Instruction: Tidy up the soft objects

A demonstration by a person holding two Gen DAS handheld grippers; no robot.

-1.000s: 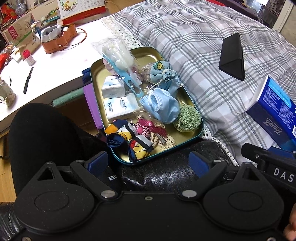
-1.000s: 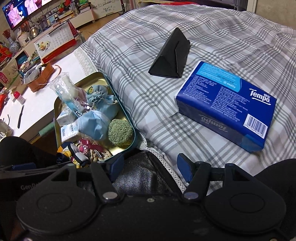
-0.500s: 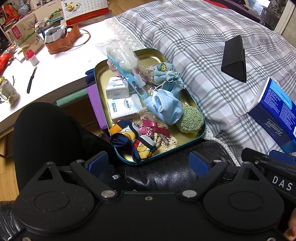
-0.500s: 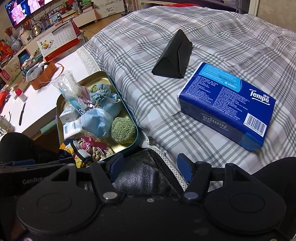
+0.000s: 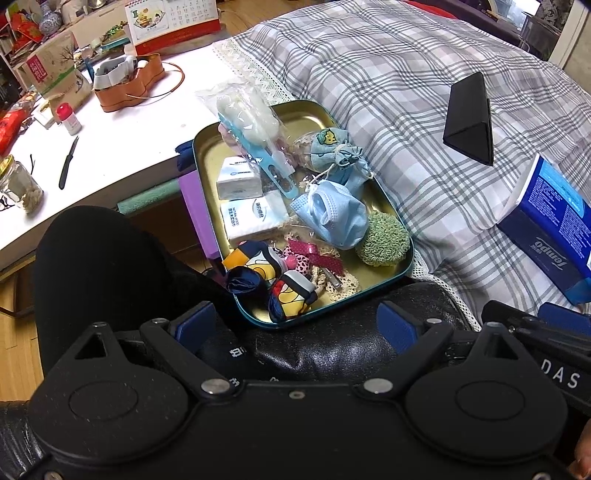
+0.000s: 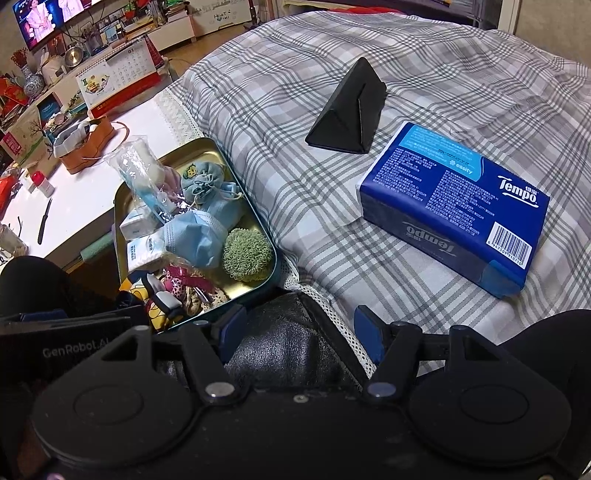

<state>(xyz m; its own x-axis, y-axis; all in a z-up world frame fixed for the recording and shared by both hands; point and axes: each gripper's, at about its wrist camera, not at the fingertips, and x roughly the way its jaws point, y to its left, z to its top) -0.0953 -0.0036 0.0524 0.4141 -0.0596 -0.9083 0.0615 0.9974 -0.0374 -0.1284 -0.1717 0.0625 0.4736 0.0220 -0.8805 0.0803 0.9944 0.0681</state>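
The person's dark-clad knee (image 5: 96,266) is hiding the tin tray's (image 5: 317,114) near-left corner. The tray is holding tissue packets (image 5: 255,219), a blue face mask (image 5: 332,216) and a green scrubber (image 5: 382,240). The left gripper (image 5: 295,325) and right gripper (image 6: 297,332) are hovering with jaws apart, gripping nothing.

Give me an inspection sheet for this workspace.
Surface: grey plaid bedcover beside a white desk.
Job's things: gold metal tray holding a blue face mask, green knitted ball, blue drawstring pouch, white tissue packs.
Clutter: blue Tempo tissue pack and black triangular case on the bedcover.
Grippers: left gripper and right gripper open, empty.
Cables: nothing seen.
Surroundings: desk calendar, television.
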